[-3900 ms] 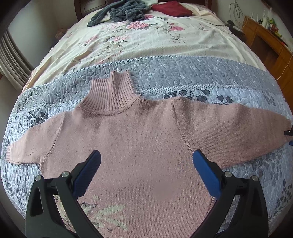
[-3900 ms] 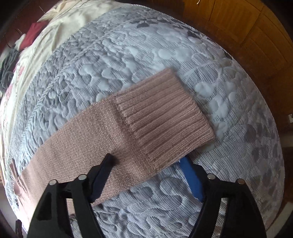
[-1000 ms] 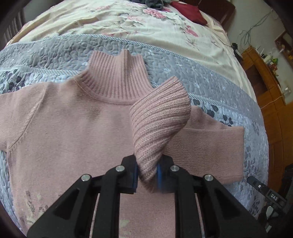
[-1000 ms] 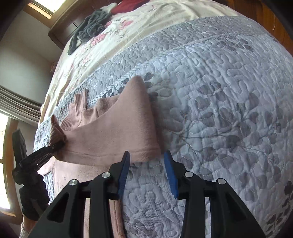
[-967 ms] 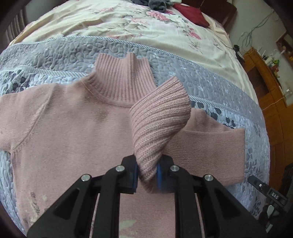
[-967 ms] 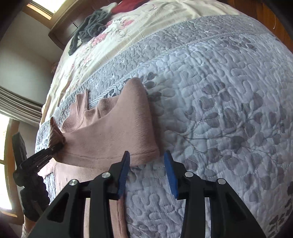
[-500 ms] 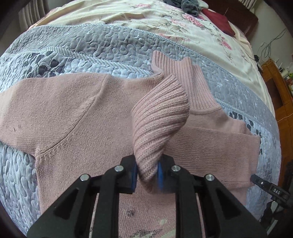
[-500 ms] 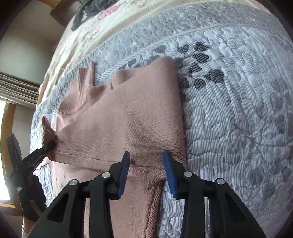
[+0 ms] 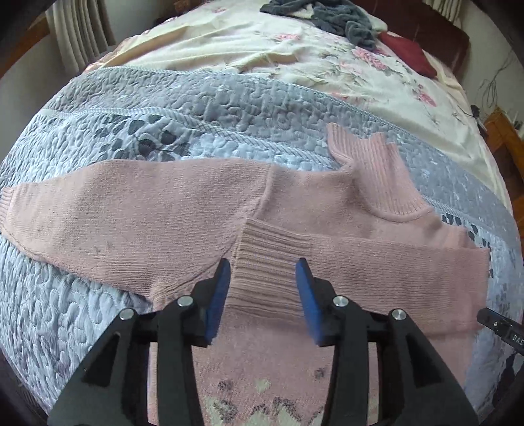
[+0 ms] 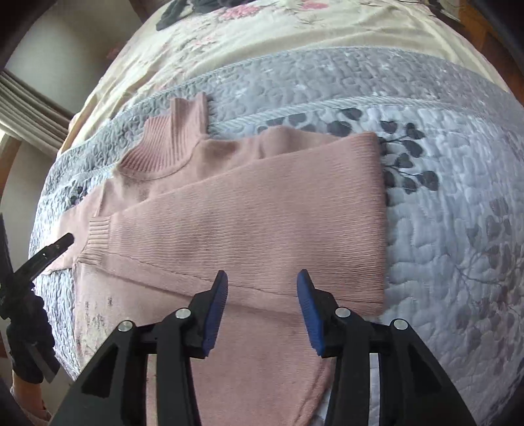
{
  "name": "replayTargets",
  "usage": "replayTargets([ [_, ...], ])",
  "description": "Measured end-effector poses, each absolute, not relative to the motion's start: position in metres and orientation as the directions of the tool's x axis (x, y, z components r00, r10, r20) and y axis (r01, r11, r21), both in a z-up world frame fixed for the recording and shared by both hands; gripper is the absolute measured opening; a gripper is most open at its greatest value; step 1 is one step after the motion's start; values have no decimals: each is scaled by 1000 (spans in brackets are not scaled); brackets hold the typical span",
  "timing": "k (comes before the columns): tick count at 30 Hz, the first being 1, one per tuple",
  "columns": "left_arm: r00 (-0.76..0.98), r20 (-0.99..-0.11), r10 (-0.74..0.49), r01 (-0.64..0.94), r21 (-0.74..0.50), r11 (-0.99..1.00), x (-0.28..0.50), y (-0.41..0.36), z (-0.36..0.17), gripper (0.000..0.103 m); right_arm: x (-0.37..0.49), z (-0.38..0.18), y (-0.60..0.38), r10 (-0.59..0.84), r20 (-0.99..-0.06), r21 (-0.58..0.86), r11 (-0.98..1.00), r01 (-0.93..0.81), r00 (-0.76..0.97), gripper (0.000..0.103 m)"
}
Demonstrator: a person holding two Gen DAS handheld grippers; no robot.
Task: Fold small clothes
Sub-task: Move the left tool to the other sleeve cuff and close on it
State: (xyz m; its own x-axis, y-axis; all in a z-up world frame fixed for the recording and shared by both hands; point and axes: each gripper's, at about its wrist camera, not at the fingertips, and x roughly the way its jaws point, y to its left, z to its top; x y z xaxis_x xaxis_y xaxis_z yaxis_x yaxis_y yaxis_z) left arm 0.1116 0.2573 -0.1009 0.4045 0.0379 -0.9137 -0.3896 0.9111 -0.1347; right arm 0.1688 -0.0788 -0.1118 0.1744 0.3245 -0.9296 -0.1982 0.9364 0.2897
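- Left hand-held gripper (image 9: 263, 296) is parted, holding nothing; the ribbed cuff (image 9: 268, 262) lies between its blue pads.
- Right hand-held gripper (image 10: 262, 306) is likewise parted, over the folded sleeve (image 10: 262, 222).
- The pink sweater (image 9: 163, 209) lies flat on the grey quilt (image 9: 163, 114), one sleeve folded across the chest, the other outstretched.
- Far off, dark clothes (image 9: 327, 13) on the bed.

Bed (image 9: 229, 108) w/ curtains (image 9: 82, 32) behind

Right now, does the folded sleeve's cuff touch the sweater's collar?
Apart. The left wrist view shows plain pink knit between the ribbed cuff and the turtleneck collar.
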Motion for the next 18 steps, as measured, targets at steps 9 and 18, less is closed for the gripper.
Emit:
replayTargets([
  [9, 317, -948, -20, -333, -131, 934, 126, 241, -166, 45, 169, -156, -42, 280, -955, 261, 949, -174, 95, 44],
  [18, 417, -908, -41, -425, -234, 874, 68, 324, -114, 48, 152, -102, 5, 364, -918, 319, 914, -251, 158, 48],
])
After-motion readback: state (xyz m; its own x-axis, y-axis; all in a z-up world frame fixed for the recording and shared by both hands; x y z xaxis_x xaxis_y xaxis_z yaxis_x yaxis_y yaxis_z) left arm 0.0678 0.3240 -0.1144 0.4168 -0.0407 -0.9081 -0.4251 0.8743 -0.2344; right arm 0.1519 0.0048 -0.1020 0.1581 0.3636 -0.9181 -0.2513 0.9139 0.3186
